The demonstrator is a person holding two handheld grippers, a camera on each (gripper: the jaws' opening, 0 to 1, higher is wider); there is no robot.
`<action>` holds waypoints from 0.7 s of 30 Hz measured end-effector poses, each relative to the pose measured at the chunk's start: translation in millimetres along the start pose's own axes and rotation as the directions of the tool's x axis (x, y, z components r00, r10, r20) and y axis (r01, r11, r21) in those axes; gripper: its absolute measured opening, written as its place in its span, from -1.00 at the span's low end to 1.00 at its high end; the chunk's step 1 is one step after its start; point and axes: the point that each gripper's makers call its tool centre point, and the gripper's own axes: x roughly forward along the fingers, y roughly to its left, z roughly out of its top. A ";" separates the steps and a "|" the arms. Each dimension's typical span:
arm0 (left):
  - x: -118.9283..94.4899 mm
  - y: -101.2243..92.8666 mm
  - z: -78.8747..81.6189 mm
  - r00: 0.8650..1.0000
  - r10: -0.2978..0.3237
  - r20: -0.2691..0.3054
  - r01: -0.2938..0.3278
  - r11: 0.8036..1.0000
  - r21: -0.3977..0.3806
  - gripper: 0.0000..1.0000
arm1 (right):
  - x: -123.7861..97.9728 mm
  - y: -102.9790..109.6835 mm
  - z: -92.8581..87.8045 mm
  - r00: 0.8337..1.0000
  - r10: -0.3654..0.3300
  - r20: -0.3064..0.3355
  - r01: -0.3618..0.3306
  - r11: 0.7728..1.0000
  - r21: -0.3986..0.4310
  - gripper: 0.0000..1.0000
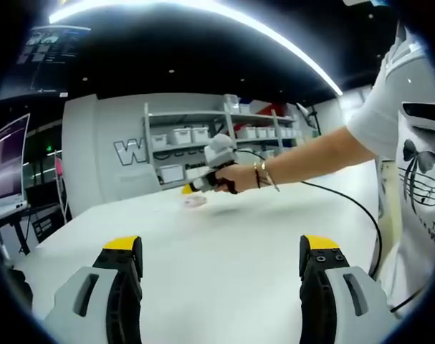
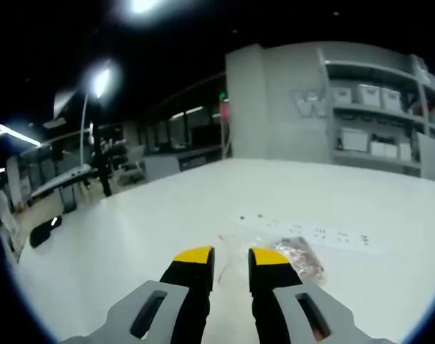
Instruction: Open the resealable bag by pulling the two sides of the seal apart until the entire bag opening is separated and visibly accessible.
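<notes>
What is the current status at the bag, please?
Left hand-held gripper open, off the bag. Right hand-held gripper nearly closed, empty, just short of the resealable bag. Bag flat on table.

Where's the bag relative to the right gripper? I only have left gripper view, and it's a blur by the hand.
Observer: In right gripper view the bag lies flat on the table, just past the right gripper and off to the side of one jaw tip, not between the jaws.
Operator: Jaws shut on anything?
Observer: No. They stand close together with a narrow gap and nothing in it.
Operator: Anything else near it?
Observer: A long white strip with small dark marks lies on the table just beyond the bag.
</notes>
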 end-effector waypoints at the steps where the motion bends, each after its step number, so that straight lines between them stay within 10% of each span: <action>1: -0.2 -0.6 0.4 1.000 0.000 0.001 0.000 1.000 0.000 0.79 | -1.2 -0.2 -0.7 1.000 0.001 0.000 -0.001 1.000 0.002 -0.67; 21: -0.9 -9.2 4.9 1.000 -0.013 0.001 0.013 1.000 0.015 0.78 | -21.9 2.5 -1.7 0.999 0.022 0.023 -0.022 1.000 0.013 -0.65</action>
